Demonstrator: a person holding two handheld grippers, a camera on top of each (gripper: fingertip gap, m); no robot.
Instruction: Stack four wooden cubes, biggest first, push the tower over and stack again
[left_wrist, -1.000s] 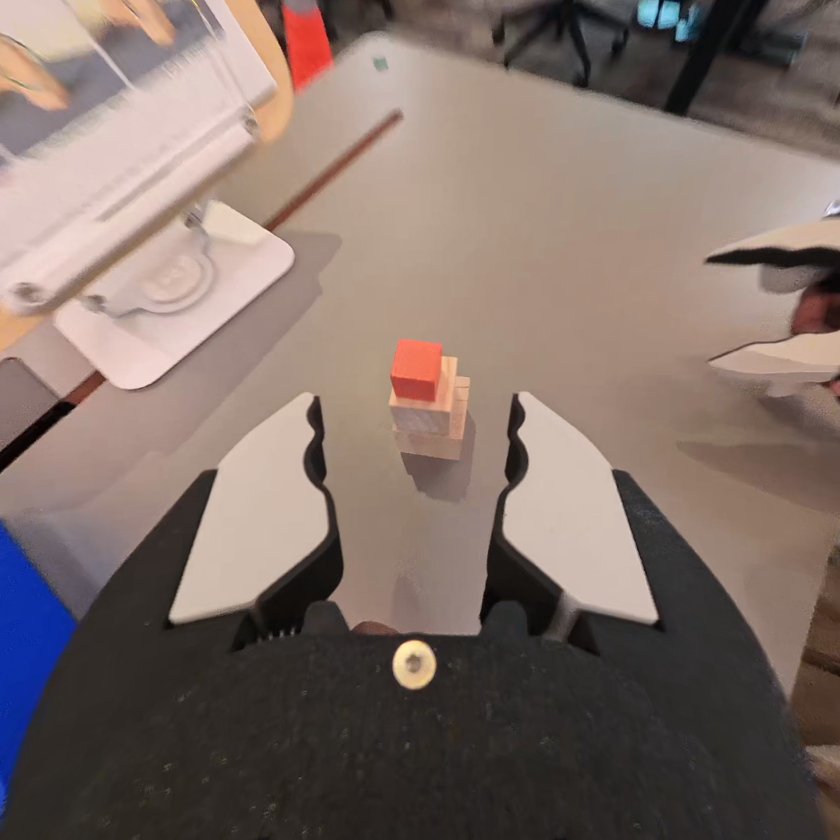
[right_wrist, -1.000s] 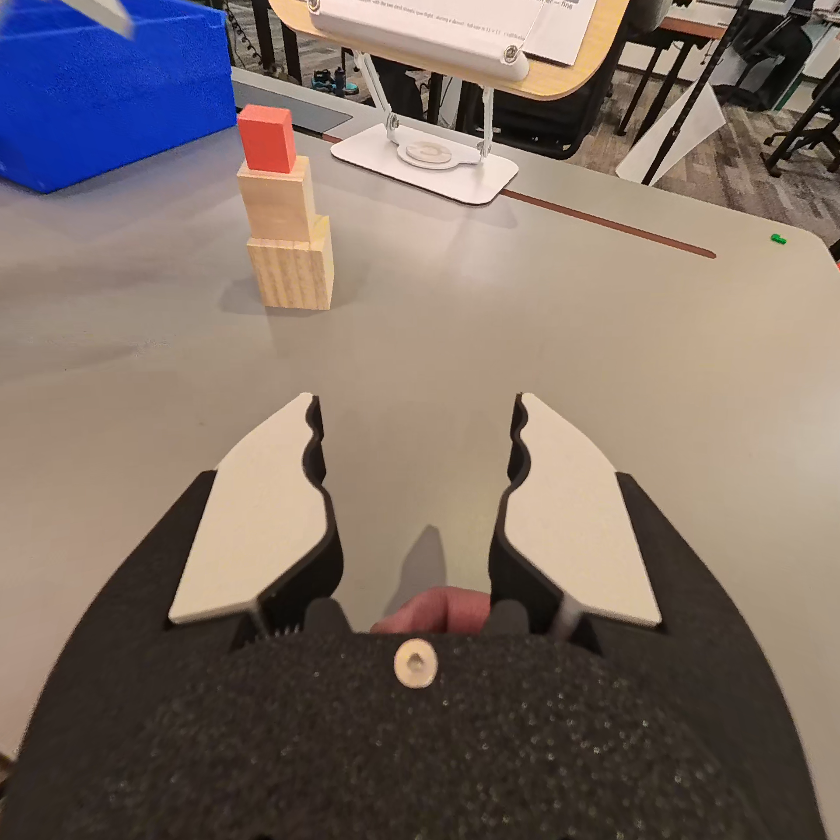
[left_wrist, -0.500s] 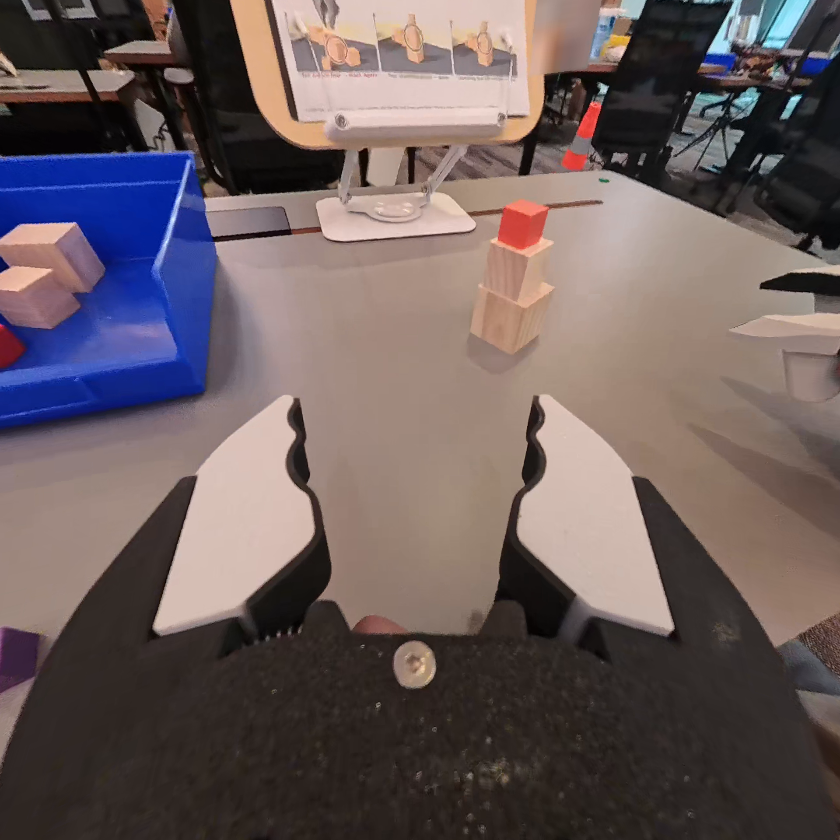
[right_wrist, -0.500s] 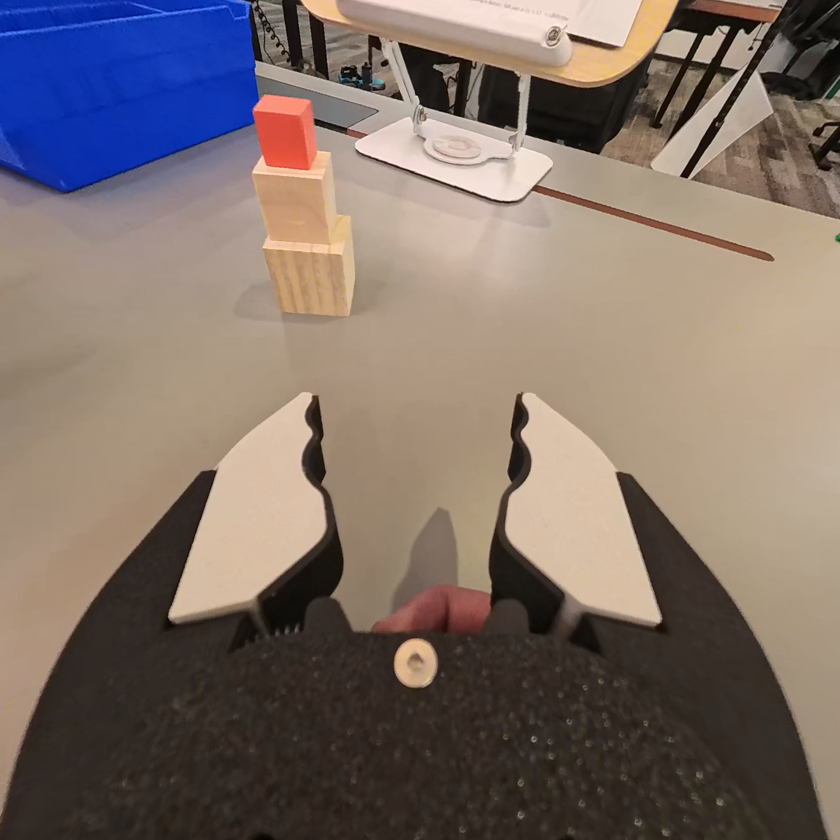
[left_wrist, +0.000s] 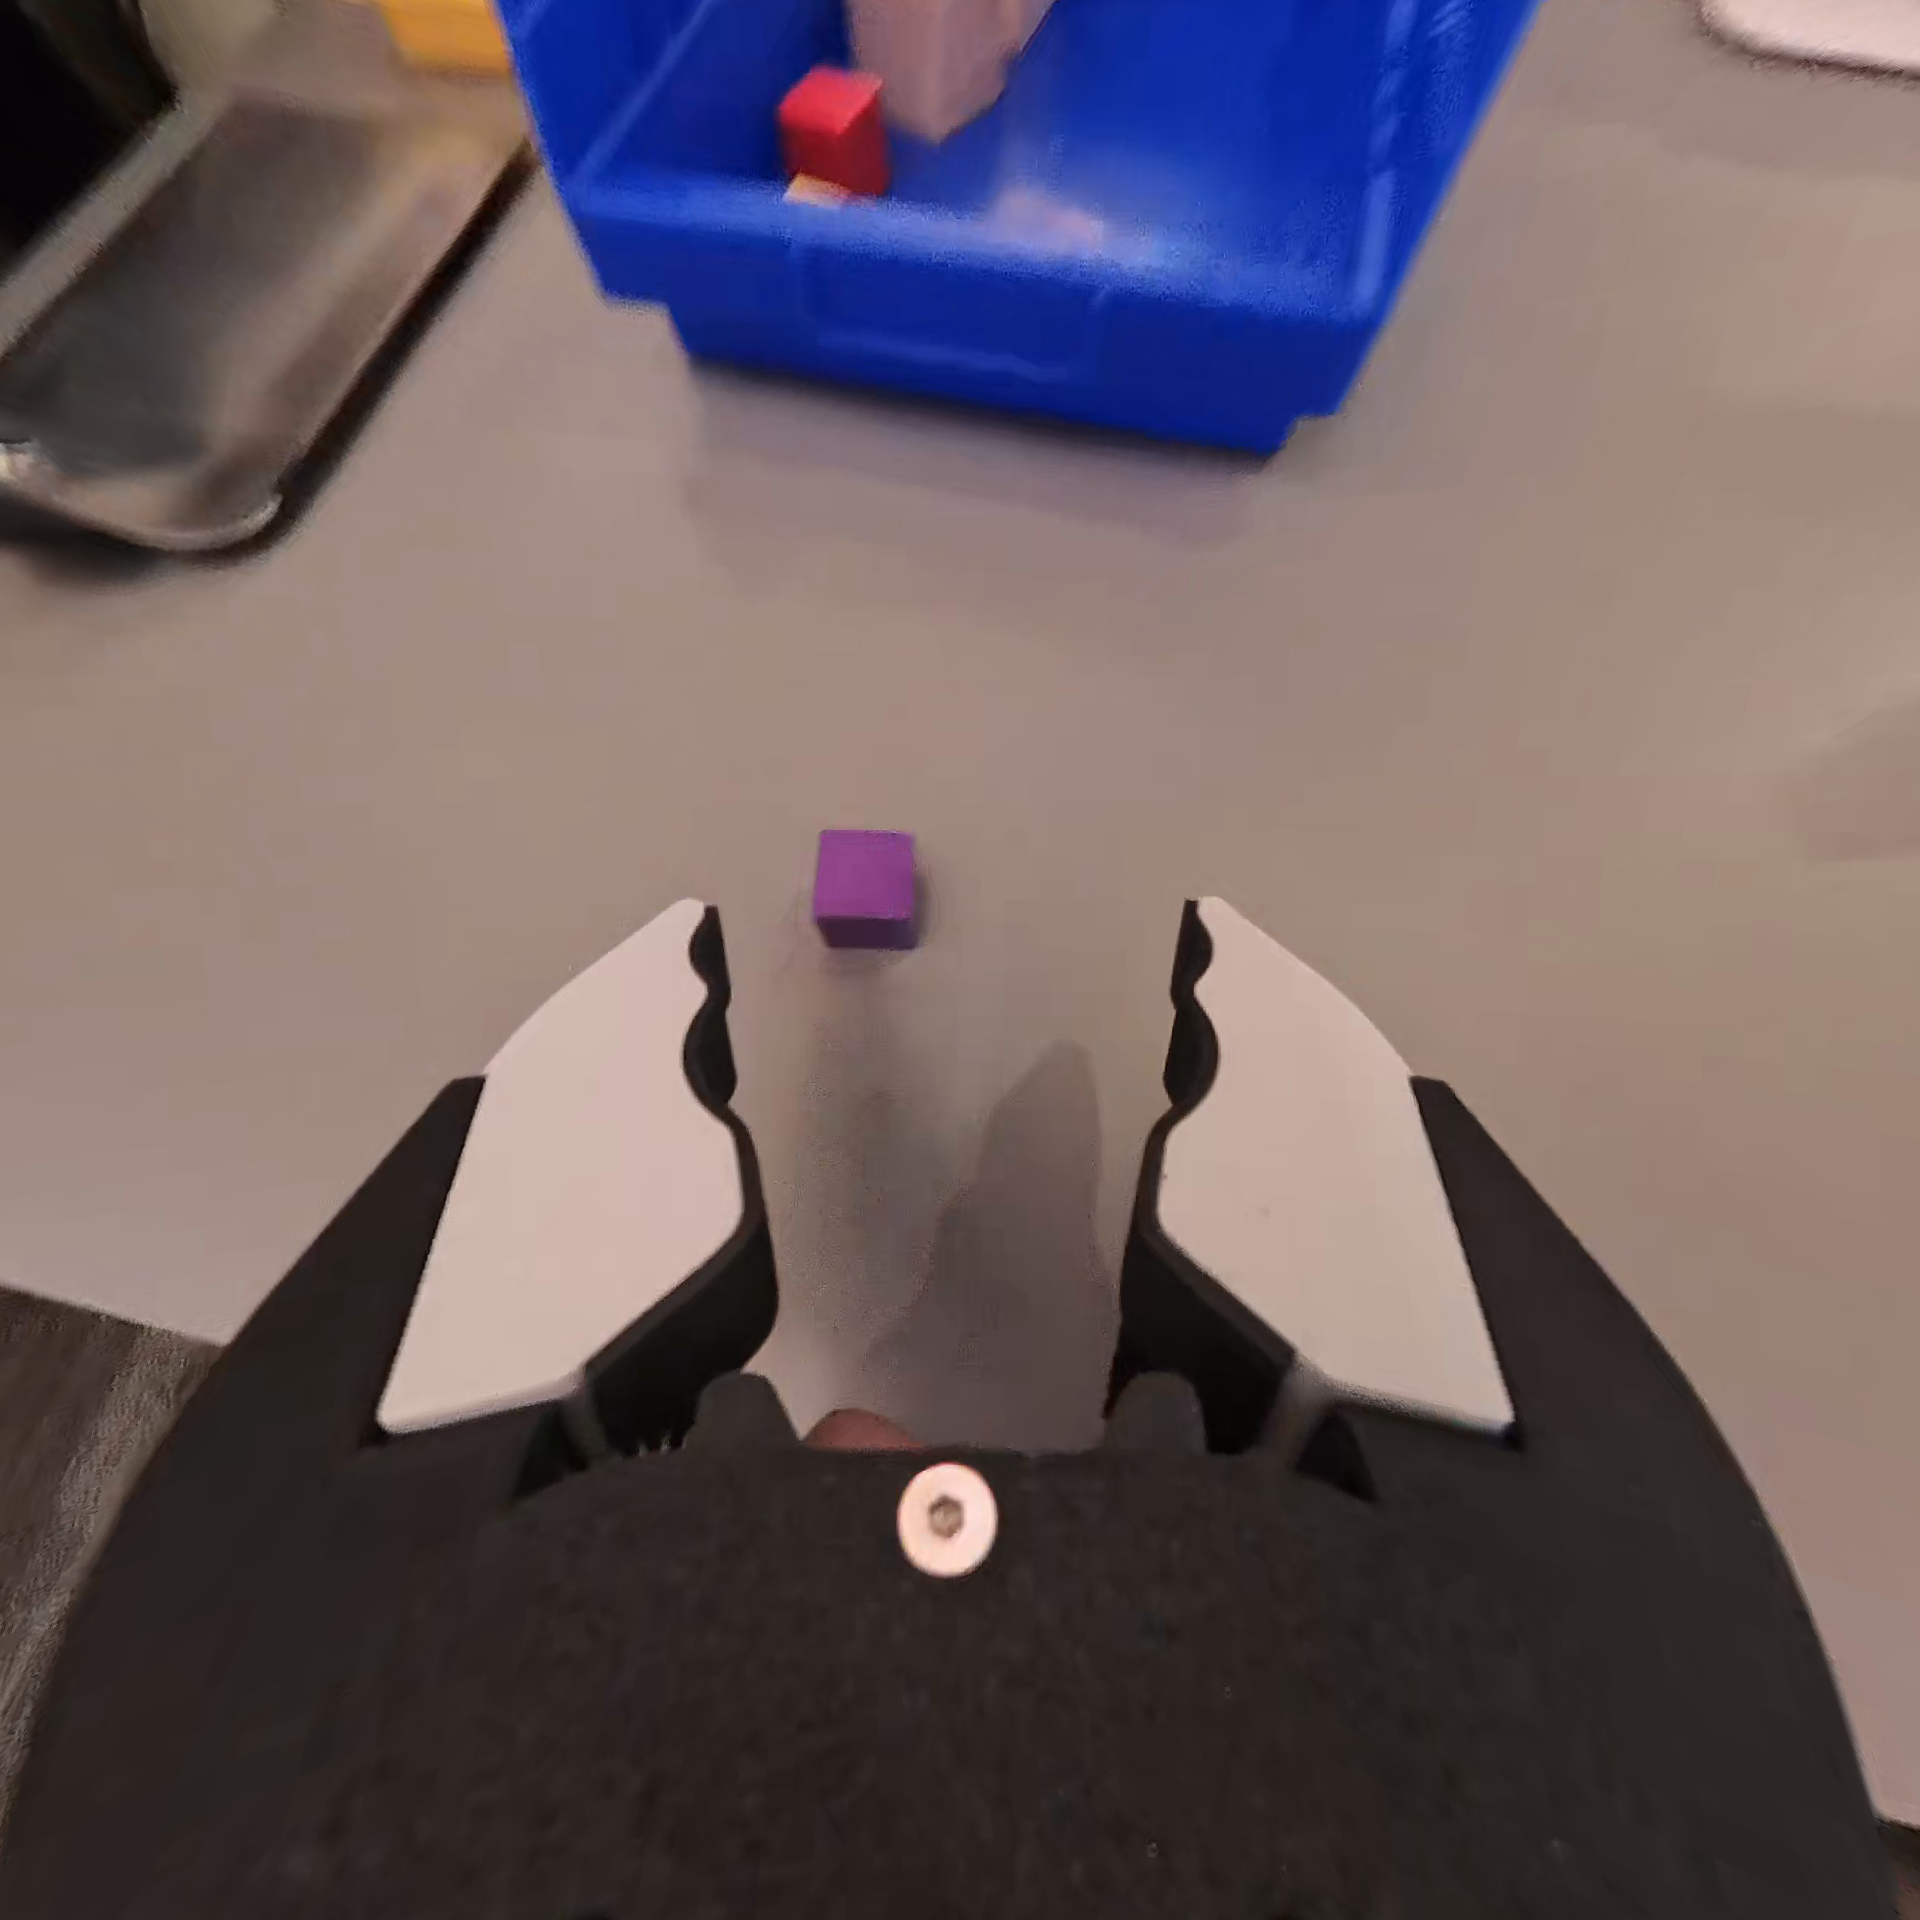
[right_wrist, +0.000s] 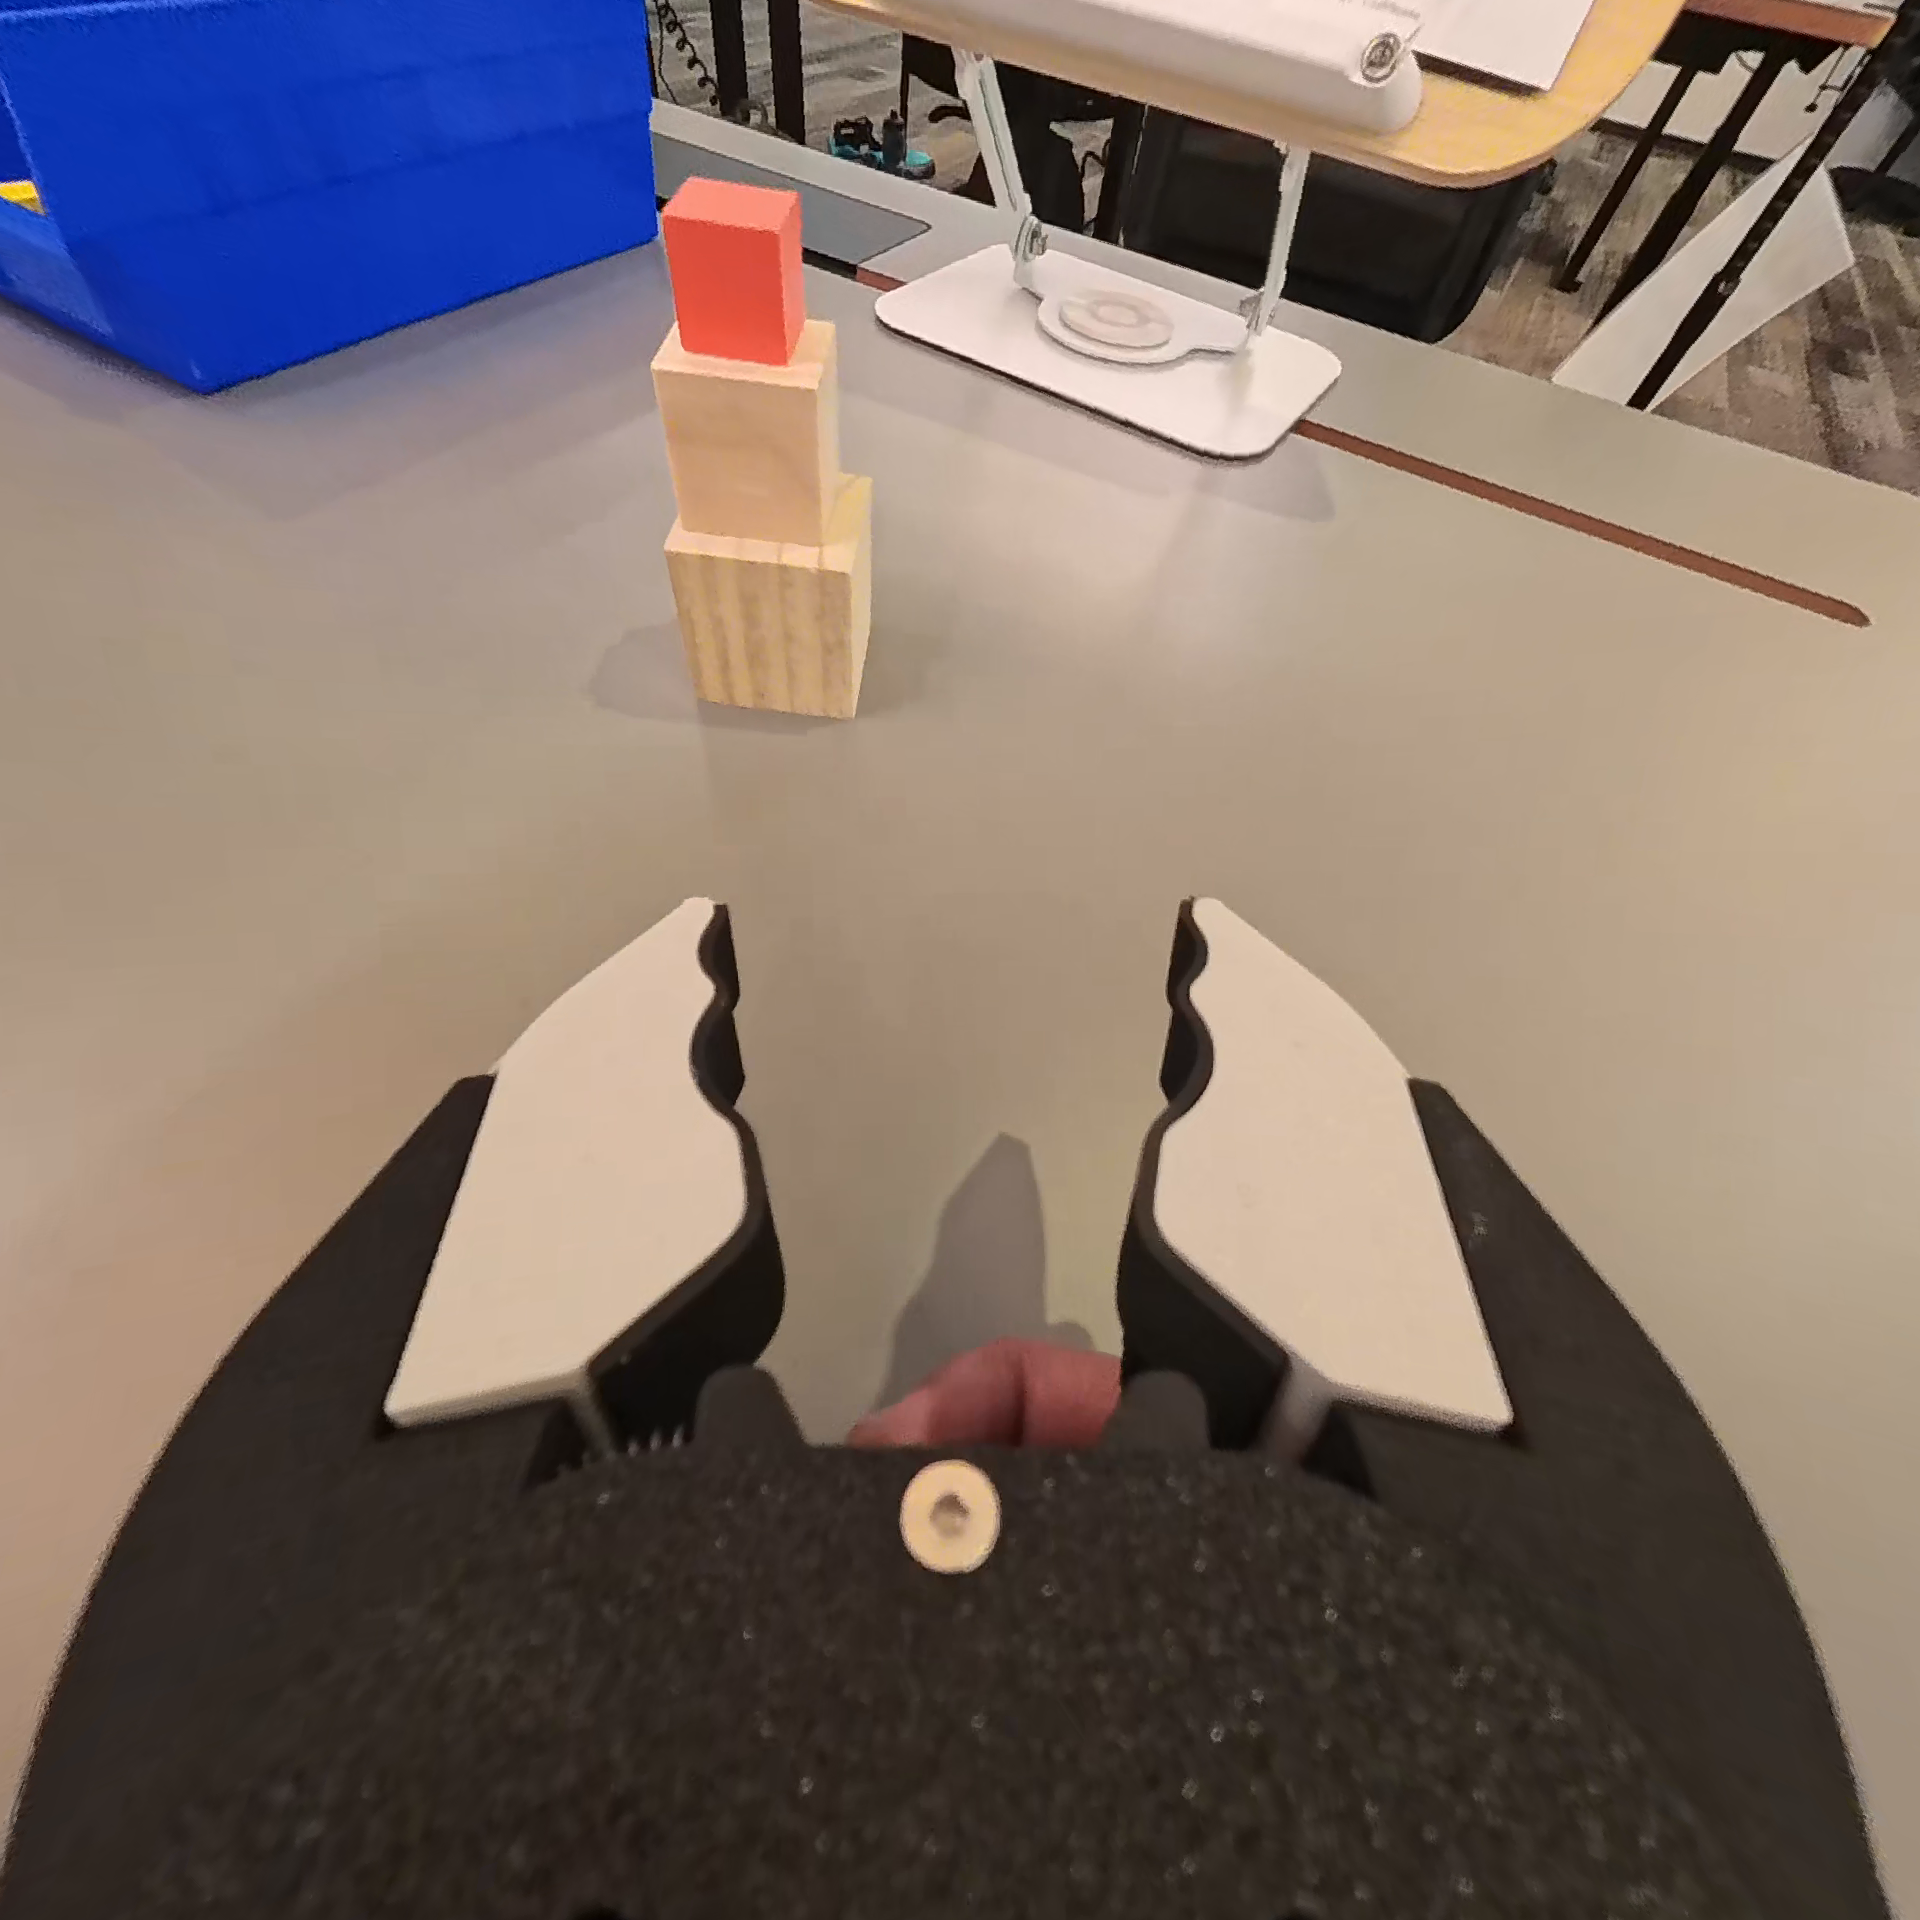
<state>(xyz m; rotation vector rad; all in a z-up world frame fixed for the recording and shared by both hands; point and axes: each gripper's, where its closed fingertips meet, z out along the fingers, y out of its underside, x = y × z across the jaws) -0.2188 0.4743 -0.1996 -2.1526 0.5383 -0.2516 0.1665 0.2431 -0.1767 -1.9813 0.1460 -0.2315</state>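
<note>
Currently, by parts, from the tongs outward:

Left gripper: spread wide, nothing held; it is seen above the grey table, with both fingers clear of every cube.

Purple cube: the smallest cube, alone on the table, just beyond the left fingertip at about 11 o'clock from the gap between the jaws; no contact with the tongs is seen.

Blue bin: at 12 o'clock in the left wrist view, well beyond the purple cube. A red cube and a pale wooden block are seen inside it; the rest of its contents is too blurred to be told.

Metal tray: at 10 o'clock in the left wrist view, beside the bin, blurred.

Right gripper: also spread wide and empty, held low over the bare table, well short of the tower.

Tower: three cubes are stacked at about 11 o'clock from the right gripper. A large grained wooden cube sits on the table, a smaller pale wooden cube is set on it toward its left edge, and an orange-red cube is set on top. The stack stands upright.

Bin in the right wrist view: its blue wall is seen at 10 o'clock, behind and left of the tower.

Document stand: its white base lies at 1 o'clock, beyond the tower, and a wooden board with papers is carried above it.
</note>
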